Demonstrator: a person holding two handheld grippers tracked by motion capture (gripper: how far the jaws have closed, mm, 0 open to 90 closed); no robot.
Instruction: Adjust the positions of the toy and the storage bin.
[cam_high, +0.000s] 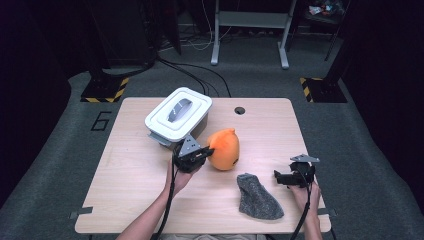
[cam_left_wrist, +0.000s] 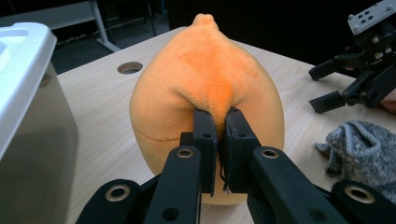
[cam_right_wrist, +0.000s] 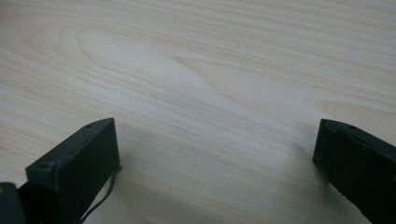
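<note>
An orange plush toy (cam_high: 225, 149) shaped like a fruit stands near the middle of the wooden table (cam_high: 135, 190). My left gripper (cam_high: 205, 151) is at its left side, shut on a pinched fold of the orange plush toy (cam_left_wrist: 205, 79); the jaws meet on the fabric in the left gripper view (cam_left_wrist: 218, 122). A grey fuzzy cloth (cam_high: 256, 196) lies flat to the front right. My right gripper (cam_high: 278, 177) hovers at the right of the cloth, open, its jaws wide apart over bare wood (cam_right_wrist: 217, 135) with nothing between them.
A white lidded box (cam_high: 179, 115) with a grey handle stands behind the left gripper, close to the plush. A round cable hole (cam_high: 239, 110) is in the tabletop at the back. Cables and a metal stand (cam_high: 250, 30) are on the floor beyond.
</note>
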